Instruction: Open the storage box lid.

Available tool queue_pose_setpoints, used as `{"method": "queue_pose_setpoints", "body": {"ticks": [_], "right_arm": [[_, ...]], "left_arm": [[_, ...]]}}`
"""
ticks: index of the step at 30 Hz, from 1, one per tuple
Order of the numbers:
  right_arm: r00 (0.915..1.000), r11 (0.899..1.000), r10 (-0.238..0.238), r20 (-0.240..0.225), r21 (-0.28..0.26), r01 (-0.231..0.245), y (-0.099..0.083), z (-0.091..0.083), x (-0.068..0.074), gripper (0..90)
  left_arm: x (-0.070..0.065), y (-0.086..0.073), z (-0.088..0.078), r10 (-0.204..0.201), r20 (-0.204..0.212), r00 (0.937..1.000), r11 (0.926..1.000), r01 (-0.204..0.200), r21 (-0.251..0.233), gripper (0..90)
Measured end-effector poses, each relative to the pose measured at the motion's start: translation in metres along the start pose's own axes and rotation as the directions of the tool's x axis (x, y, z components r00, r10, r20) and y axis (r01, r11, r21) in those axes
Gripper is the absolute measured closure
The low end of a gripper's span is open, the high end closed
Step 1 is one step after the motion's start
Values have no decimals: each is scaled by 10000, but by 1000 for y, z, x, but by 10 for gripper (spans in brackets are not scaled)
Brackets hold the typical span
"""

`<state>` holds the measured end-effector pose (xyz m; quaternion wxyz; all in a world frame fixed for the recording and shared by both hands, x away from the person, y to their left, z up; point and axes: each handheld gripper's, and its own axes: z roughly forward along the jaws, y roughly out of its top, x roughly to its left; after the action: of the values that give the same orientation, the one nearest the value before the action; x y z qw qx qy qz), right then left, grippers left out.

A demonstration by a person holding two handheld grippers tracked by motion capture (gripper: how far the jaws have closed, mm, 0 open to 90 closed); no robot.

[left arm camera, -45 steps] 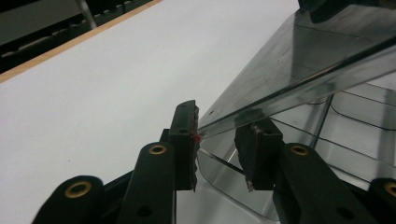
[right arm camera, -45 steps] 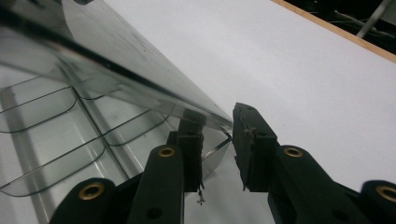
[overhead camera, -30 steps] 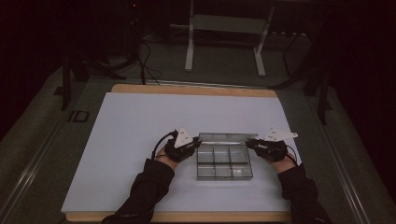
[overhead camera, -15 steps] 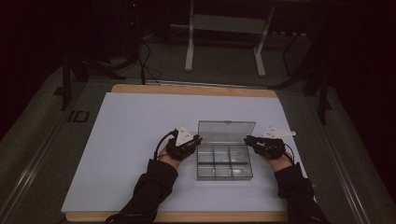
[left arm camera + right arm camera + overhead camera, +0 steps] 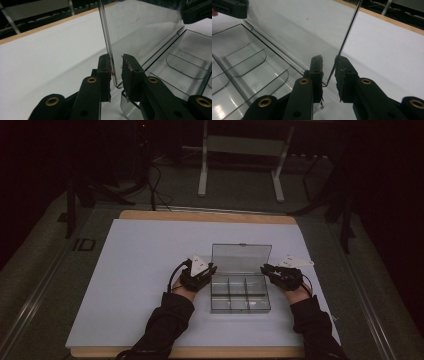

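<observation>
A clear plastic compartment box (image 5: 240,296) lies on the white sheet, its lid (image 5: 241,258) standing upright along the far side. My left gripper (image 5: 212,269) is at the lid's left edge and my right gripper (image 5: 265,269) at its right edge. In the left gripper view the lid (image 5: 145,27) edge runs between the left gripper (image 5: 116,57) pads, against one pad with a gap to the other. In the right gripper view the lid (image 5: 299,27) edge sits between the right gripper (image 5: 329,58) pads, also with a gap. Both pairs of jaws have just been opening. The compartments (image 5: 242,65) look empty.
The white sheet (image 5: 145,260) covers a wooden table whose far edge (image 5: 200,215) shows. A metal stand (image 5: 240,150) and cables sit on the floor beyond it. The other gripper's black body shows in the upper corner of each gripper view.
The lid has swung up from flat on the box to upright. Both hands stay at the lid's side edges; the right one has shifted slightly.
</observation>
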<state>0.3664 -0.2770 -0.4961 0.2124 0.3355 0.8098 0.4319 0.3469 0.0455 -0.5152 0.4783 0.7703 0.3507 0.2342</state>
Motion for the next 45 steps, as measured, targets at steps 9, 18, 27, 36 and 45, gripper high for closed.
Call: {"method": "queue_pose_setpoints", "body": {"ticks": [9,18,27,36,45], "right_arm": [[9973,9995,287,678,101,-295,1,4,7,738],[9945,9977,604,859,248,-627,2,10,8,703],[9915,9938,978,856,445,-1019,3,12,7,682],[9865,9867,1454,752,625,-1502,4,14,5,669],[9840,9838,1463,1018,893,-1555,7,15,5,661]], "left_arm": [[-6,2,4,-261,-506,9984,9995,268,138,735],[-5,3,7,-477,-624,9969,9984,496,280,693],[-7,3,13,-971,-720,9927,9939,1005,445,621],[-1,4,15,-1609,-371,9863,9837,1633,752,608],[5,7,17,-2441,-186,9696,9622,2446,1198,596]]}}
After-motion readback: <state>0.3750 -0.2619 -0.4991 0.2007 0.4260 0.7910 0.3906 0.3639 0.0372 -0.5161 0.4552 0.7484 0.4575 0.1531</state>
